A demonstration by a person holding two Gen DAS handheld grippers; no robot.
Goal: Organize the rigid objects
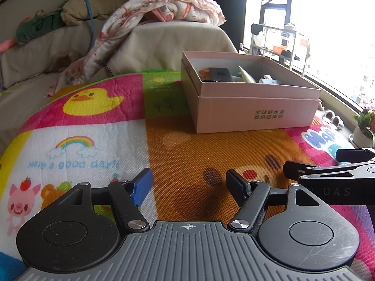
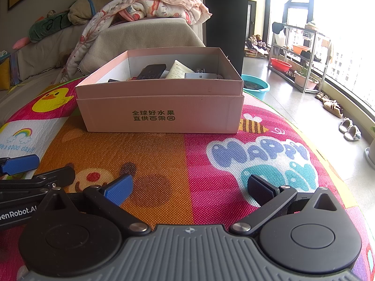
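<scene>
I see one pink box [image 2: 161, 107] sitting on the bright play mat [image 2: 211, 164]. It is ahead of both my grippers and well apart from them. From my left gripper [image 1: 188, 185] the box is up and to the right. From my right gripper [image 2: 188, 188] it is straight ahead, a bit left. Both grippers hang low over the mat, side by side, pointing forward. Both sets of jaws are wide apart and hold nothing. Inside the box I can see a dark gadget [image 2: 152, 71], a pale packet [image 2: 179, 70] and a grey metal thing [image 2: 201, 75]. More things are in there, but I cannot count them all.
</scene>
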